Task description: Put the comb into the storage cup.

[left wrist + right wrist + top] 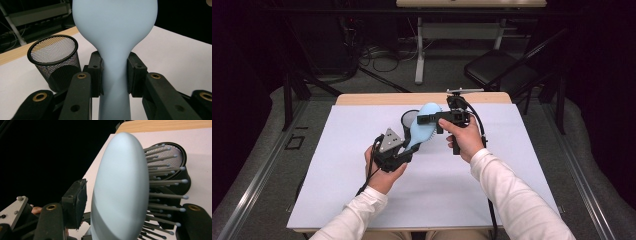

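Your left hand-held gripper point(404, 150) clamps the pale blue hairbrush point(423, 125) by its handle, holding it above the tabletop point(362, 200), while your right hand-held gripper point(424, 119) straddles its head, jaws apart, likely for a handover, mesh cup point(53, 58) beyond.

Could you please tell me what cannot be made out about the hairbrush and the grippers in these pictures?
- Hairbrush bristles: turned away in the left gripper view.
- Handle end: cut off by that view's bottom edge.
- Right gripper far pad: hidden behind the bristles in the right gripper view, so contact is unclear.
- Mesh cup: partly hidden by the brush head in the high view.
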### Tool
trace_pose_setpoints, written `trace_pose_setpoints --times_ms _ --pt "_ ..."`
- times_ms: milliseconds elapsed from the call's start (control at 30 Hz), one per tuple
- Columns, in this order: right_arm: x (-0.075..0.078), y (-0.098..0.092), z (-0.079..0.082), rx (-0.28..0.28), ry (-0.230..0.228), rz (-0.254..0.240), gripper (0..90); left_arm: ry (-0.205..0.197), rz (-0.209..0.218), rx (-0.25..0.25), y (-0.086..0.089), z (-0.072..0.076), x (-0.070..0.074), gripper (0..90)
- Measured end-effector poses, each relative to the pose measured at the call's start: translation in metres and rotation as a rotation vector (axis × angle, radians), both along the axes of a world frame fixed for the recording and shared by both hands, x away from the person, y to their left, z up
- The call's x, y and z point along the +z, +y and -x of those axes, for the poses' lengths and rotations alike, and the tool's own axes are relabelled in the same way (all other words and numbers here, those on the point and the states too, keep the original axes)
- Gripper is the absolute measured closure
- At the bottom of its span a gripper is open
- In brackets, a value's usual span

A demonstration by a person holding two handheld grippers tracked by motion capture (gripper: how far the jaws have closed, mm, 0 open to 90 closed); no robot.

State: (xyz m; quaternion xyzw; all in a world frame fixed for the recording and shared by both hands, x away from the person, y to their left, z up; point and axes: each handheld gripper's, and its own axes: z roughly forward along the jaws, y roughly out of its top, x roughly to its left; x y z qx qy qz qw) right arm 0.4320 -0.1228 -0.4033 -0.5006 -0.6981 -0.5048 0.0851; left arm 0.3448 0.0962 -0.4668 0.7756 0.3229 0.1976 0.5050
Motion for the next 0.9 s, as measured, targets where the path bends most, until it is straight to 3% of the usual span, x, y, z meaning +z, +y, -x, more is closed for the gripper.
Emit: trace_pose_setpoints --times_ms 900 --pt "-0.0053 -0.0029 -0.0016 0.005 0.018 -0.056 44.0 0.0 0.007 -0.002 0.0021 0.0003 -0.002 69.6"
